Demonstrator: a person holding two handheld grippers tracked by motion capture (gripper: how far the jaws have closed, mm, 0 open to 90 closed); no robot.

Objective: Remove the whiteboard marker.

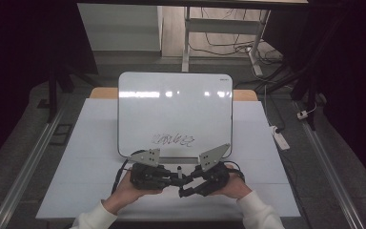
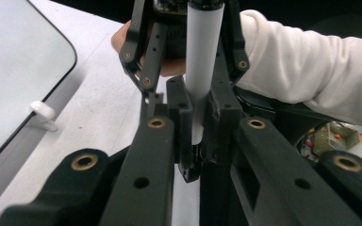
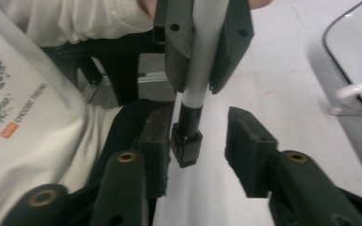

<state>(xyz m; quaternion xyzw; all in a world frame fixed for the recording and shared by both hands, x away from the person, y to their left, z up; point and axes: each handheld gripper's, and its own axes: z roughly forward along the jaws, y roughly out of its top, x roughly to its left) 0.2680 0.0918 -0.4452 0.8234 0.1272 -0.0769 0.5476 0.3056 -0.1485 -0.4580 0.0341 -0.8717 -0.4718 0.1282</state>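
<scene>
Marker (image 1: 176, 175) level, cap toward rt hand-held gripper (image 1: 185, 185)

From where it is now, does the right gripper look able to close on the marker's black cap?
Probably yes. The left gripper clamps the marker's white barrel, leaving the black cap sticking out between the right gripper's open jaws, with nothing else between them.

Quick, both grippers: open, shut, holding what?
Left gripper: shut on the marker, clamped around its white barrel.
Right gripper: open; the marker's black cap sits between its jaws, not pressed by both.
</scene>
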